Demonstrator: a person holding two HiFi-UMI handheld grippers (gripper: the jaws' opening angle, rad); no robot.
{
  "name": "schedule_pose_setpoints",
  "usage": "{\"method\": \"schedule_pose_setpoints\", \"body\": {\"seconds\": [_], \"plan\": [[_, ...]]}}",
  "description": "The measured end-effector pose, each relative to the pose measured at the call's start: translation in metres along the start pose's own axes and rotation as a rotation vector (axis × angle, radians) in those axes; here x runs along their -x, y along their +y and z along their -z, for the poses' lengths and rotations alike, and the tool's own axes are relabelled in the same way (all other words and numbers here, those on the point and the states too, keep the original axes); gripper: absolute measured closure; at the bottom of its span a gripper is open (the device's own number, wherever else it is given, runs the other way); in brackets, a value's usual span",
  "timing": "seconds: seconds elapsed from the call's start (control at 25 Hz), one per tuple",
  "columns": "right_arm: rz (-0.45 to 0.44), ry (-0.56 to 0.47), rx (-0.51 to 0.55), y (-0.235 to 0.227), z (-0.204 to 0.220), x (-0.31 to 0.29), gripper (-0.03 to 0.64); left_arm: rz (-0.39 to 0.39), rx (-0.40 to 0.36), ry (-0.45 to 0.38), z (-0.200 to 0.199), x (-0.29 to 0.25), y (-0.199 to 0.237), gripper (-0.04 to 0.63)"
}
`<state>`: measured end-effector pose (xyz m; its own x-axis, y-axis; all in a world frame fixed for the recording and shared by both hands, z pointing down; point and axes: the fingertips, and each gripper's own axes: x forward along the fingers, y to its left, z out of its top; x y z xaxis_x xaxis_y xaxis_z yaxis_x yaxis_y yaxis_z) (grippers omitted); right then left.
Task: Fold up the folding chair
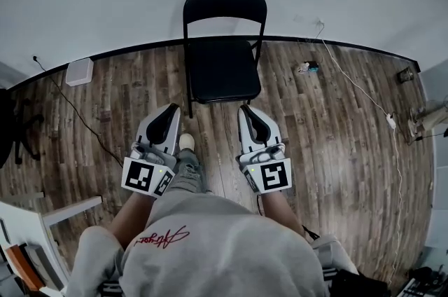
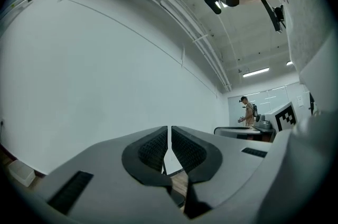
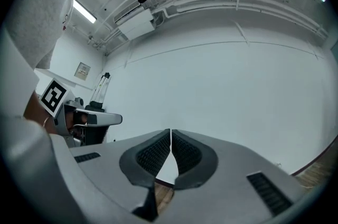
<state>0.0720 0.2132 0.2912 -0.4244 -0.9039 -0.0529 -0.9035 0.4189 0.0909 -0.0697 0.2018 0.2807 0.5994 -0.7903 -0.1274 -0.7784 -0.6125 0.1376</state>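
A black folding chair (image 1: 222, 50) stands unfolded against the white wall, its seat facing me. My left gripper (image 1: 172, 109) is shut and holds nothing, a short way in front of the seat's left front corner. My right gripper (image 1: 246, 110) is likewise shut and empty, just before the seat's right front corner. Neither touches the chair. In the left gripper view the left gripper (image 2: 169, 136) has its pads together against a bare white wall. The right gripper view shows the right gripper (image 3: 171, 138) the same way. The chair is hidden in both gripper views.
A wooden floor (image 1: 329, 134) runs to a black baseboard (image 1: 126, 49). A white box (image 1: 79, 71) and a black cable (image 1: 77, 113) lie at left, a white cord (image 1: 357, 89) at right. White furniture (image 1: 42, 218) stands at lower left. Another person (image 2: 248, 112) stands far off.
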Motion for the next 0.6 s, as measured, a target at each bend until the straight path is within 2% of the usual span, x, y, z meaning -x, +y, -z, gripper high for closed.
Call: {"method": "schedule_pose_setpoints", "body": {"seconds": [0.28, 0.4, 0.52, 0.6], "plan": [[0.045, -0.060, -0.099, -0.045, -0.008, -0.126, 0.597, 0.028, -0.024, -0.006, -0.006, -0.098, 0.087, 0.560], [0.094, -0.080, -0.194, -0.066, -0.004, -0.163, 0.597, 0.038, -0.020, 0.018, -0.003, -0.135, 0.116, 0.560], [0.150, -0.059, -0.312, -0.085, 0.020, -0.180, 0.597, 0.035, -0.009, 0.072, 0.016, -0.168, 0.140, 0.551], [0.184, -0.033, -0.402, -0.095, 0.045, -0.185, 0.597, 0.030, 0.018, 0.116, 0.039, -0.189, 0.153, 0.446]]}}
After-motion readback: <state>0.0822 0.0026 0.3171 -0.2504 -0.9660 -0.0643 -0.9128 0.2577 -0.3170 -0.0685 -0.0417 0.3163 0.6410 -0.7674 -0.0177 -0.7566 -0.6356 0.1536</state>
